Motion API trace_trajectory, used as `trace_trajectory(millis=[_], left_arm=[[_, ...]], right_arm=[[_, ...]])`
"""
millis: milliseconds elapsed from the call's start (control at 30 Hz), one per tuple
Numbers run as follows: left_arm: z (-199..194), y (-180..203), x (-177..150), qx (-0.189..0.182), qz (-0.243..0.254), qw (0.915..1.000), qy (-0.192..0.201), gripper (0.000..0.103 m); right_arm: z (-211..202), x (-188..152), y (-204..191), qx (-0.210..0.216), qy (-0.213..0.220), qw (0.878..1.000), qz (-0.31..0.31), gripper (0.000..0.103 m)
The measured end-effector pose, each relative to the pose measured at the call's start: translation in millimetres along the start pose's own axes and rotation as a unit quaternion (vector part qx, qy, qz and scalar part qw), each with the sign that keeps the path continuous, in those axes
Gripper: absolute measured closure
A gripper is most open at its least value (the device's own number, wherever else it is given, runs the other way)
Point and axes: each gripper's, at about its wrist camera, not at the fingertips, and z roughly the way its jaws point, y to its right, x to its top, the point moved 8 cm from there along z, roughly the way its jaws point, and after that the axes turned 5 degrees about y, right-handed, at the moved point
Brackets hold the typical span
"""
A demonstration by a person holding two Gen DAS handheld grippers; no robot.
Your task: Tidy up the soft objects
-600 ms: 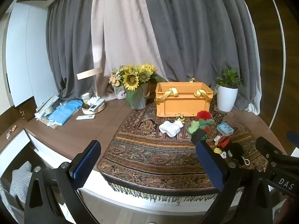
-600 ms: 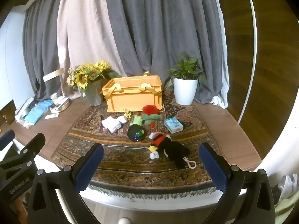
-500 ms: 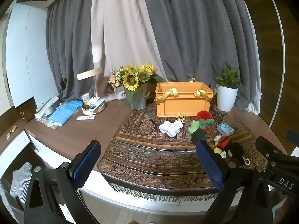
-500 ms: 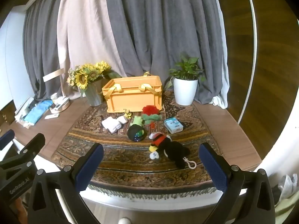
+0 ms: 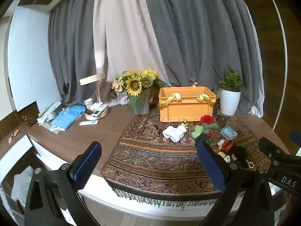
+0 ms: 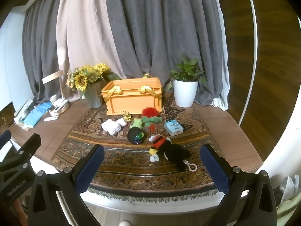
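- Here the left gripper hangs in front of the near edge of the bench, tipped a little downward, its blue pads spread wide apart with nothing between them.
- The right gripper sits just beside it in the same slightly downward tilt, its jaws also wide apart and empty; its black frame shows at the right edge of the left wrist view.
- Both grippers stay short of the patterned rug and touch nothing on it.
- The soft things lie on the rug in front of the orange crate: a white cloth bundle, a green plush, a red pompom flower, a dark ball and a black plush toy nearest the right gripper.
- A small blue packet rests to the right of the green plush.
- The crate stands upright between a vase of sunflowers and a white potted plant.
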Motion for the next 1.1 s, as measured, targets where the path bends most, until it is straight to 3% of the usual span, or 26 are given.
trace_trajectory(millis=[1100], left_arm=[[4, 2, -8, 0.001, 0.005, 1.0, -0.004, 0.0]], right_arm=[[12, 2, -3, 0.004, -0.006, 1.0, 0.001, 0.001]])
